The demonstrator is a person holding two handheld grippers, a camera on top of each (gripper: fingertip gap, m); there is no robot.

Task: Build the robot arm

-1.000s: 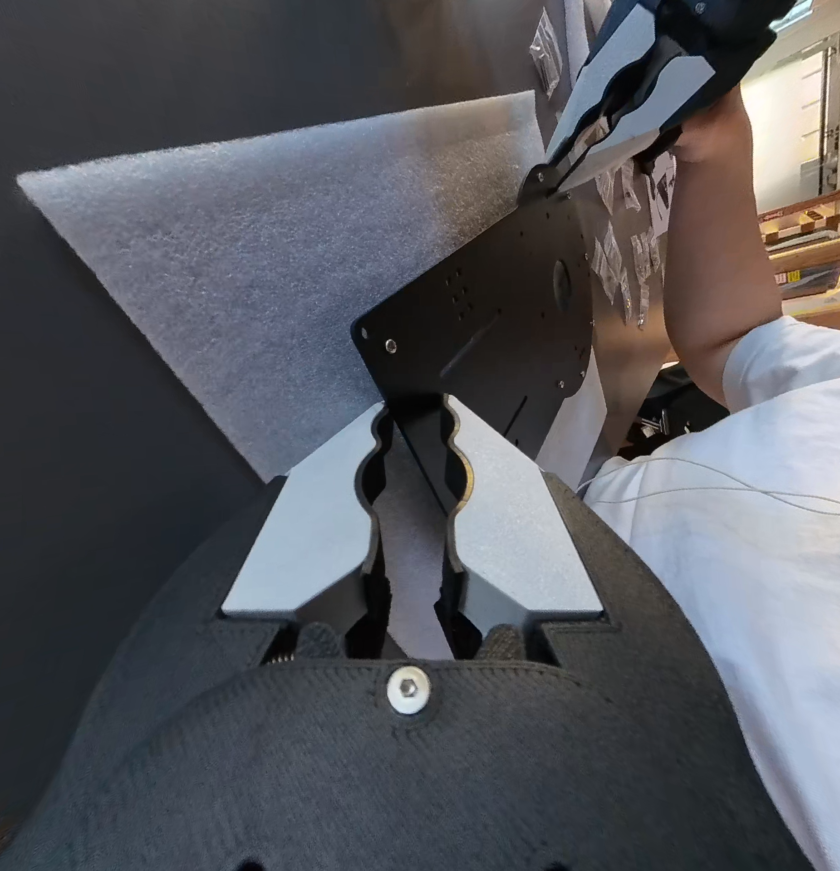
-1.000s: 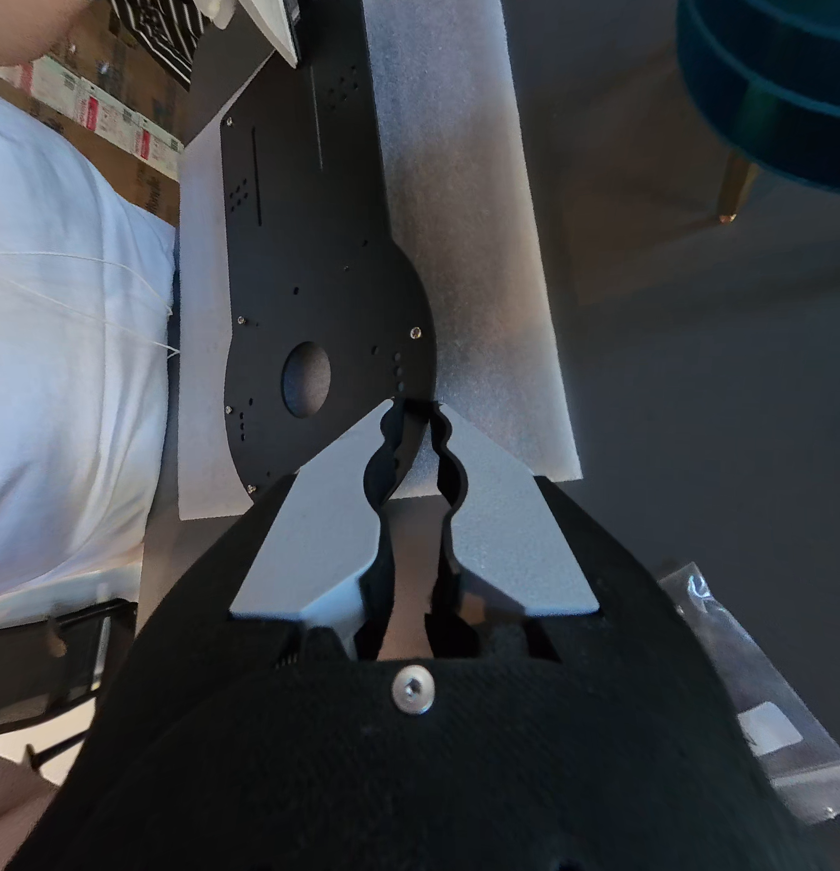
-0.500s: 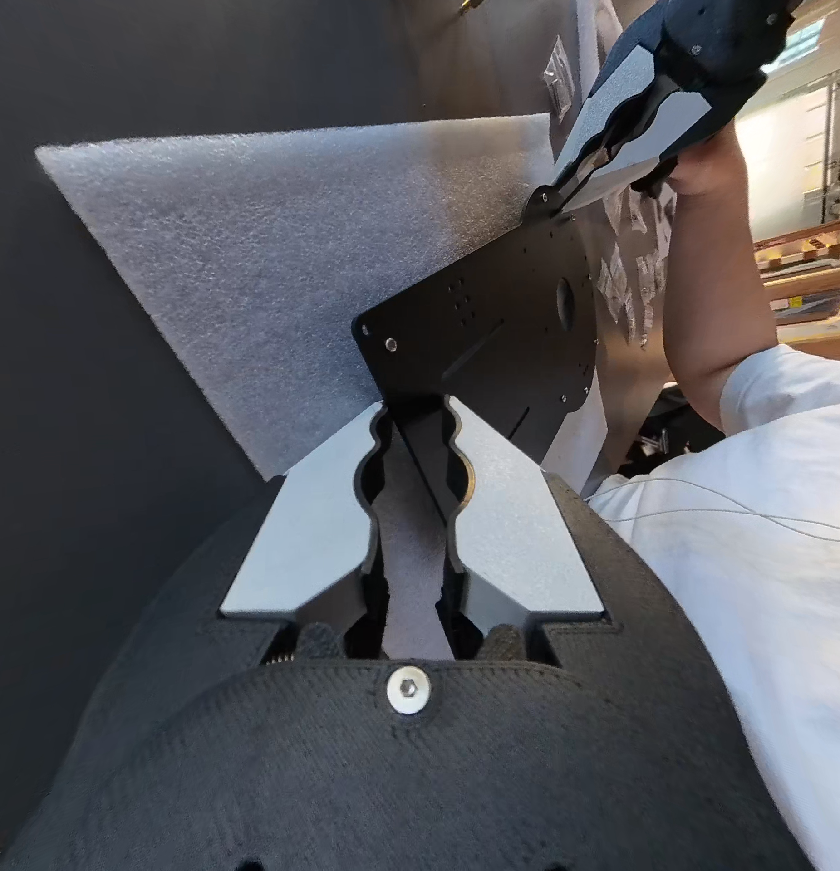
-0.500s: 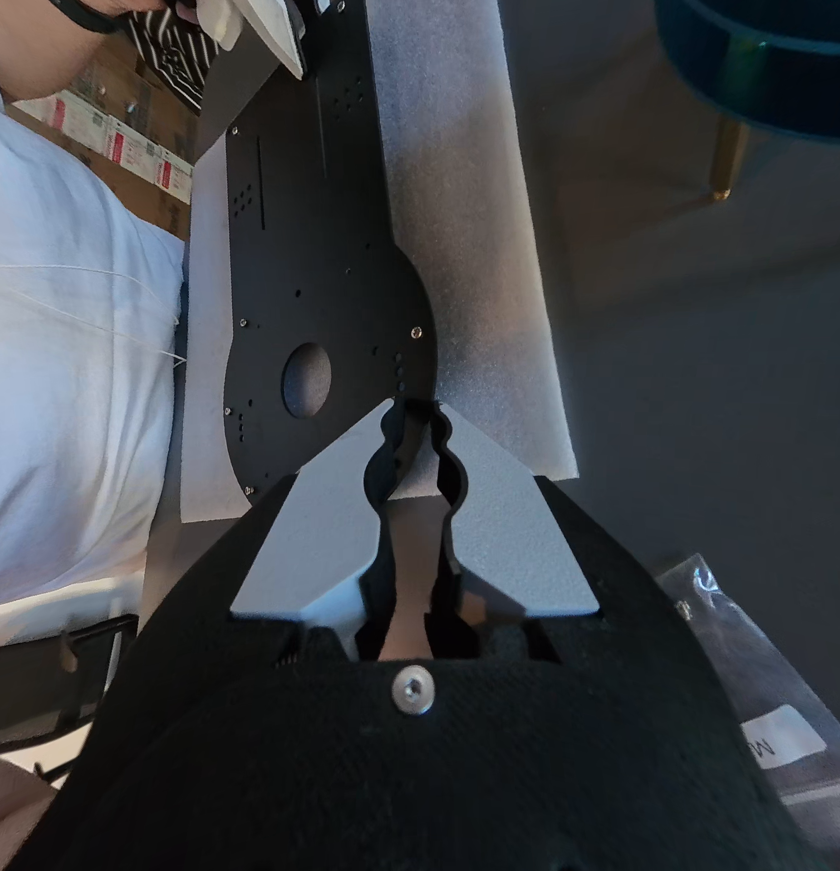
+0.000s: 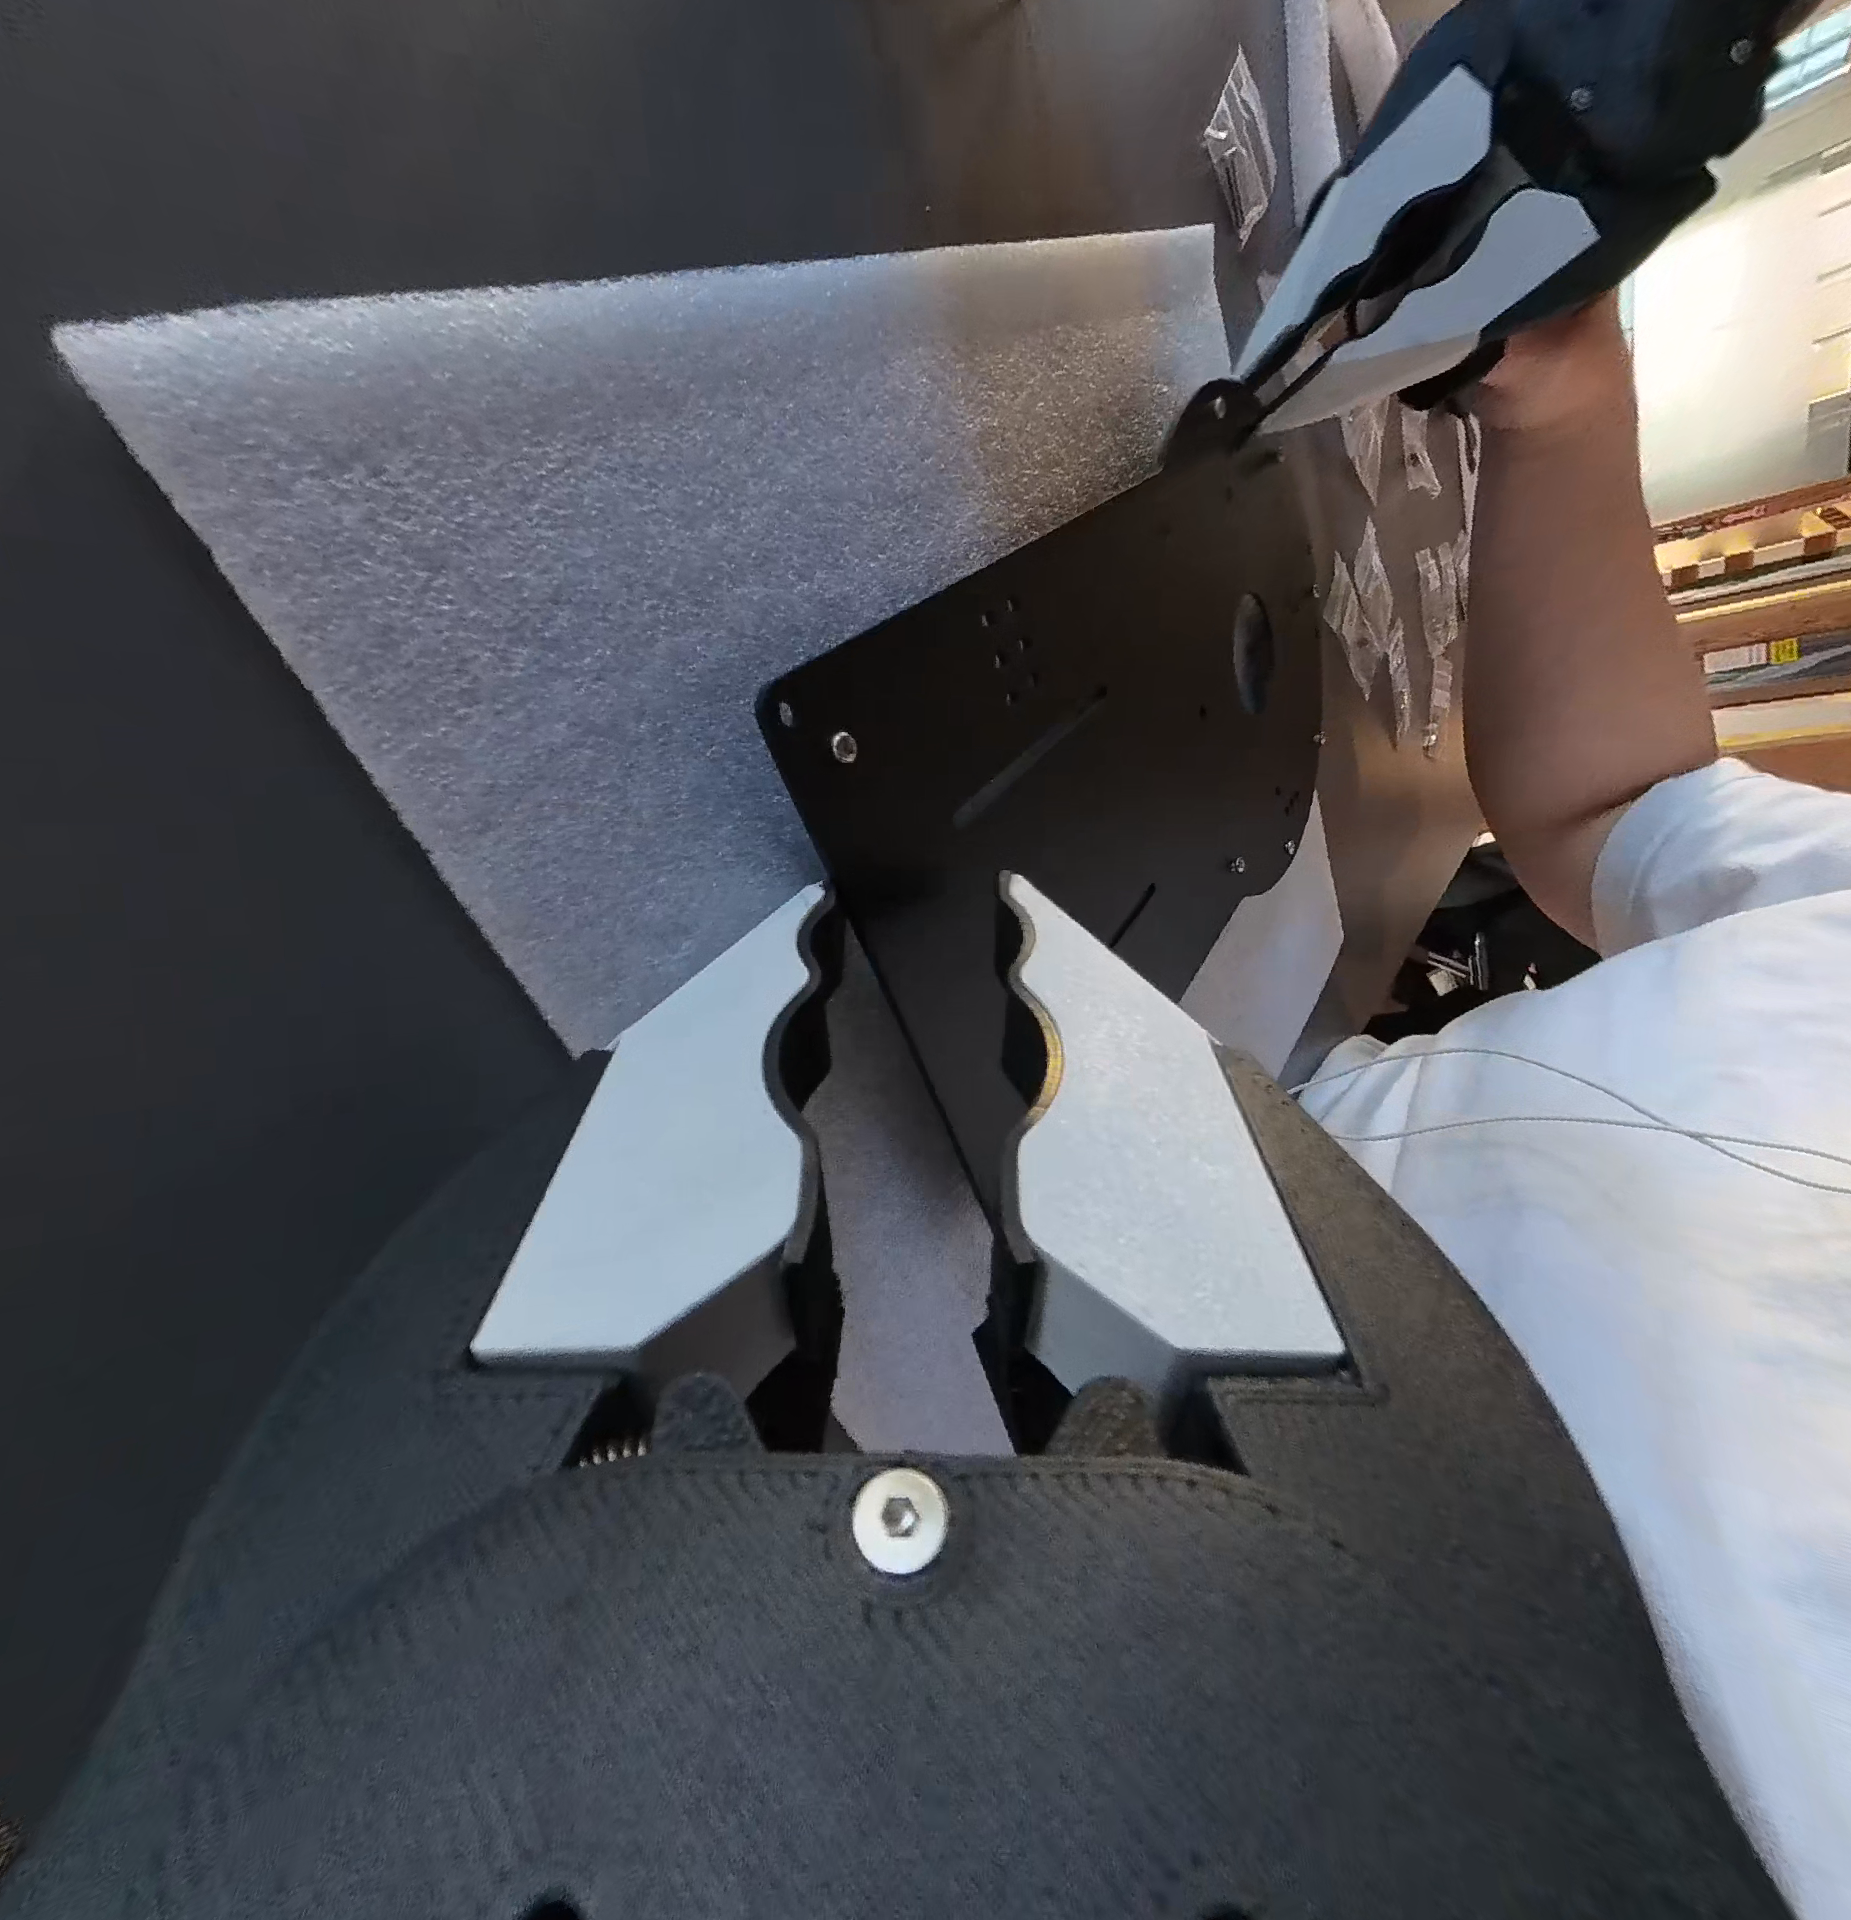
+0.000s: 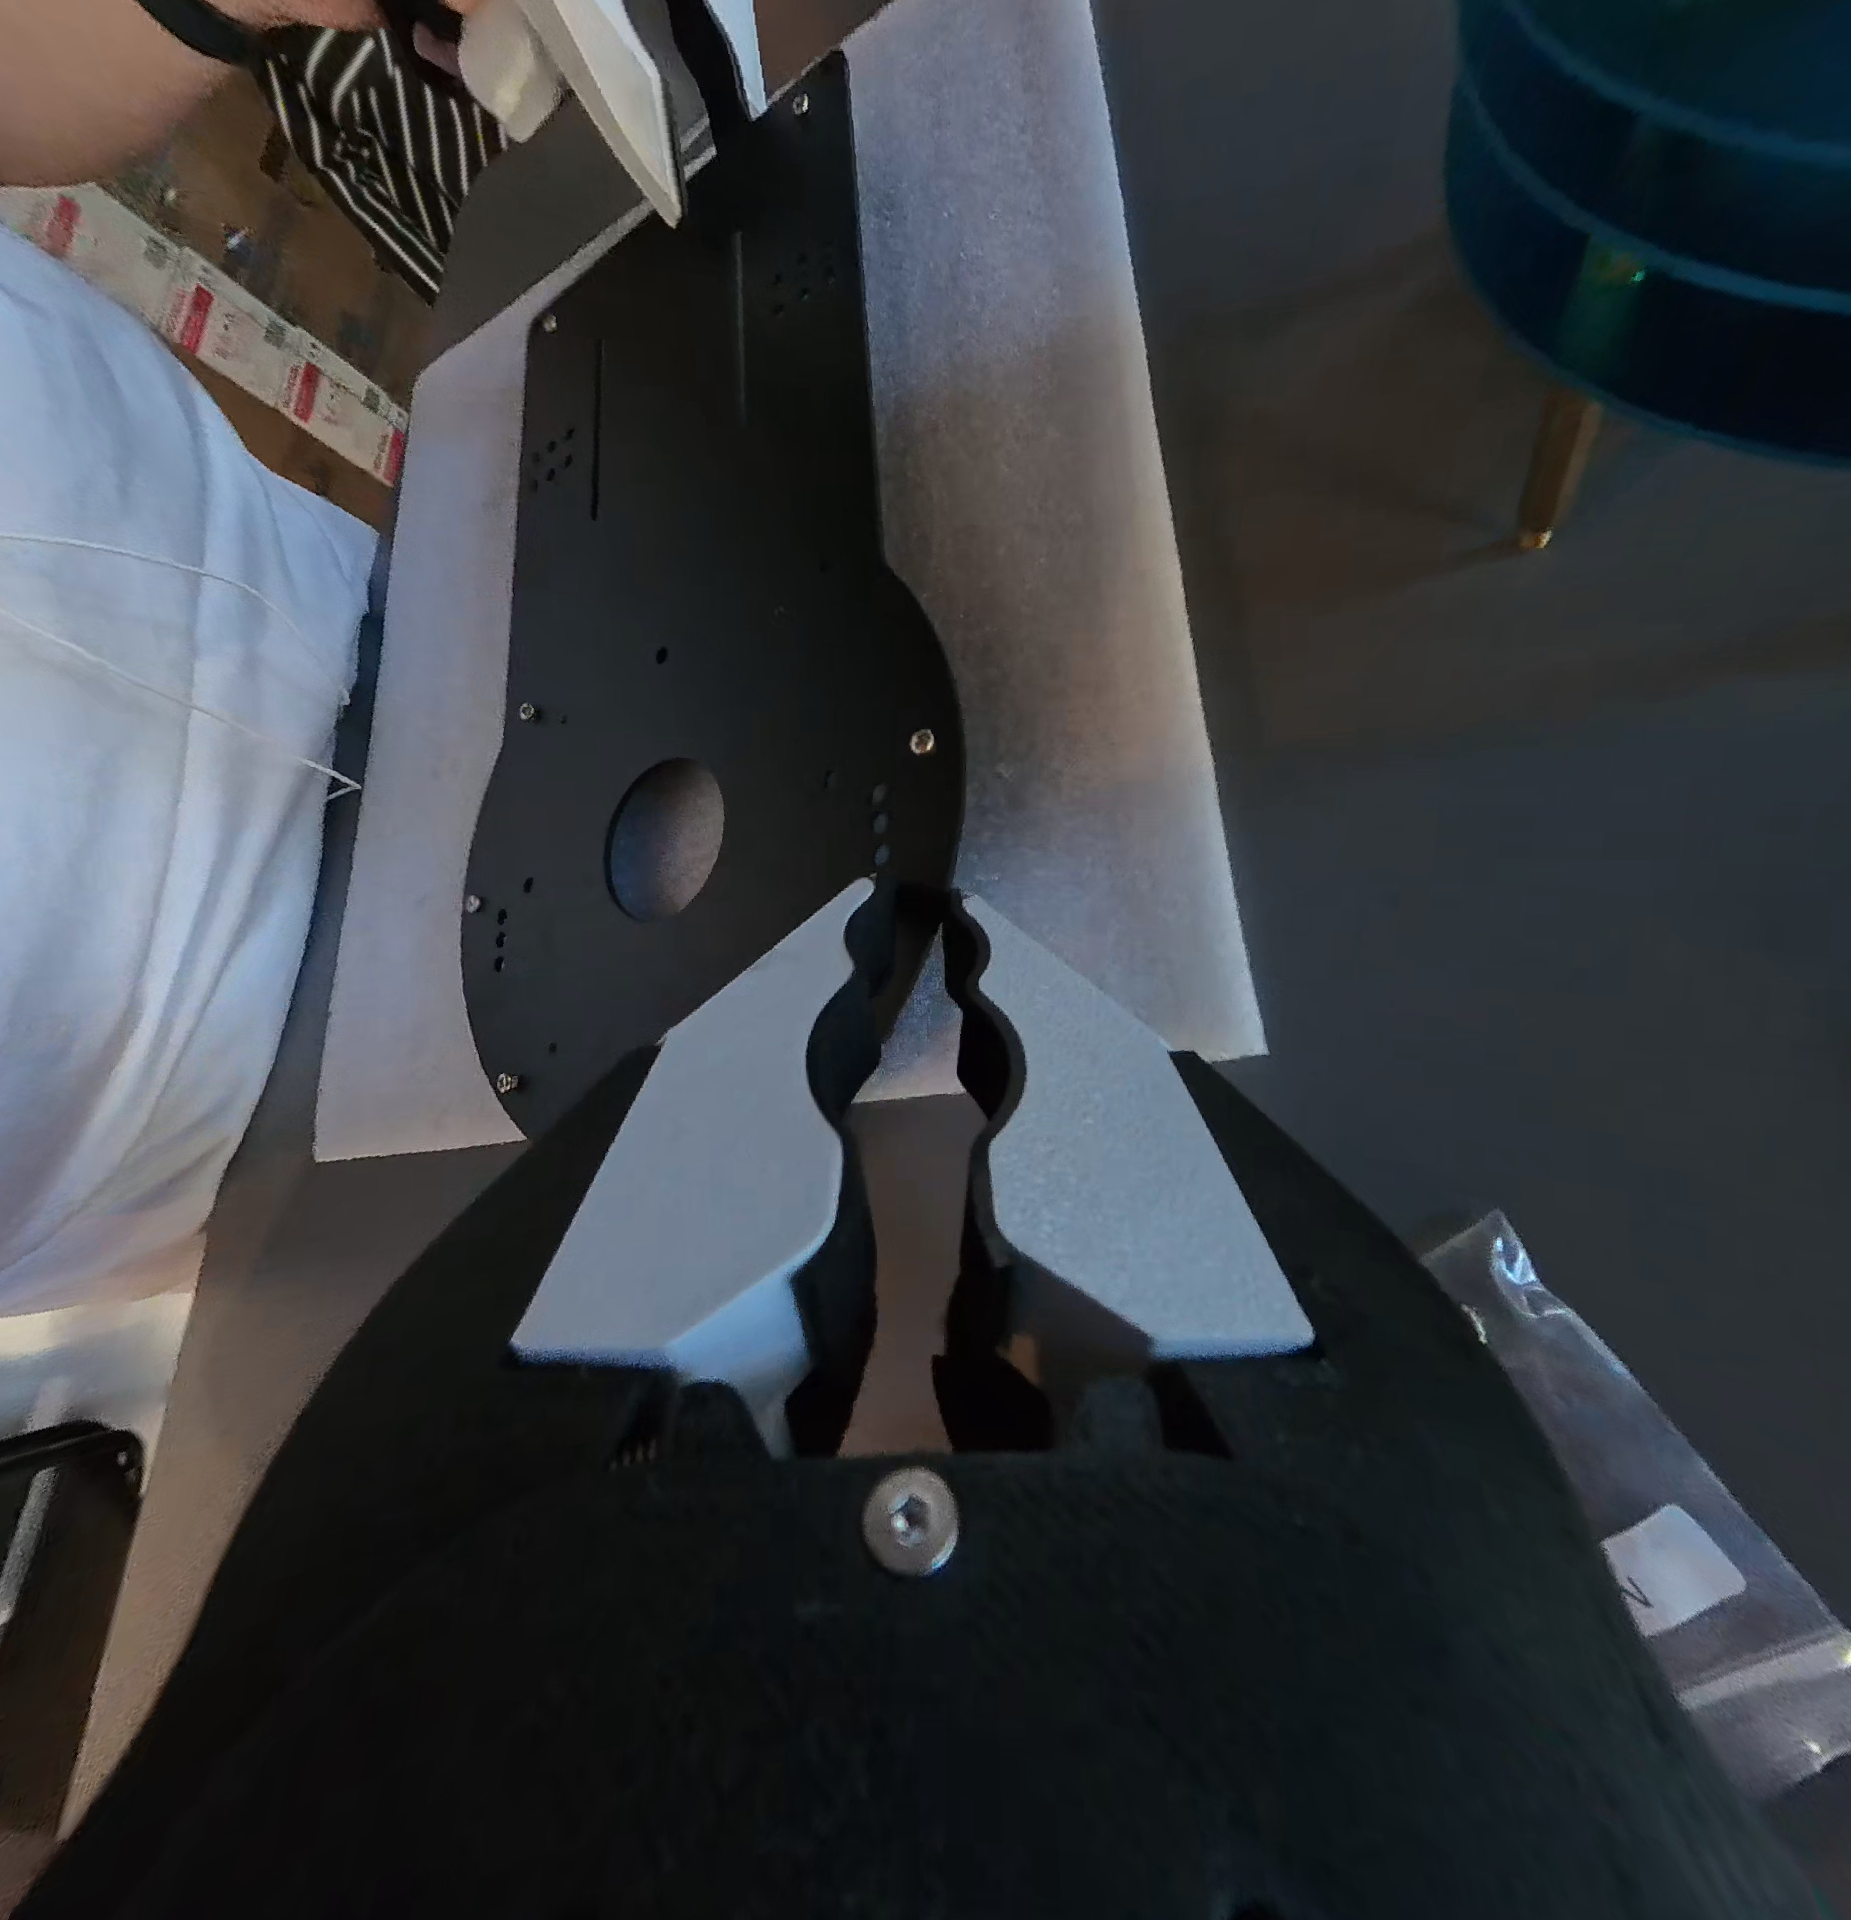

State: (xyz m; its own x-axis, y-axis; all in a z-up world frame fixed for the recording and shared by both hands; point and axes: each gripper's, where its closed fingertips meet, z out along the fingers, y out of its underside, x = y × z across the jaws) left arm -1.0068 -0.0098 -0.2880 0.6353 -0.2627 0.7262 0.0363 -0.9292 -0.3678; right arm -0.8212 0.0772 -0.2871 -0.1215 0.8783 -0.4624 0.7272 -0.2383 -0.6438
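Note:
A flat black metal plate [image 5: 1056, 748] with a round hole, slots and small screws is held at both ends, over a white foam sheet [image 5: 588, 520] on a dark table. My left gripper [image 5: 915, 883] is shut on the plate's squared corner, which runs slanted between the jaws. My right gripper [image 6: 908, 888] is shut on the rounded end of the plate [image 6: 713, 623]. The right gripper also shows in the left wrist view [image 5: 1248, 379] at the plate's far tip. The left gripper shows at the top of the right wrist view [image 6: 708, 145]. The foam sheet [image 6: 1056, 520] lies under the plate.
A person in a white shirt [image 5: 1627, 1247] is close on one side. Several small clear bags [image 5: 1388, 623] lie beyond the foam. A clear bag with a white label [image 6: 1679, 1558] lies at the right. A teal seat with a gold leg [image 6: 1679, 260] stands farther off. About 20 cm separates my left fingertips from my right.
Both grippers have shifted slightly with the plate over the foam. The left gripper's jaws stand a touch wider apart than before. The right grip looks unchanged.

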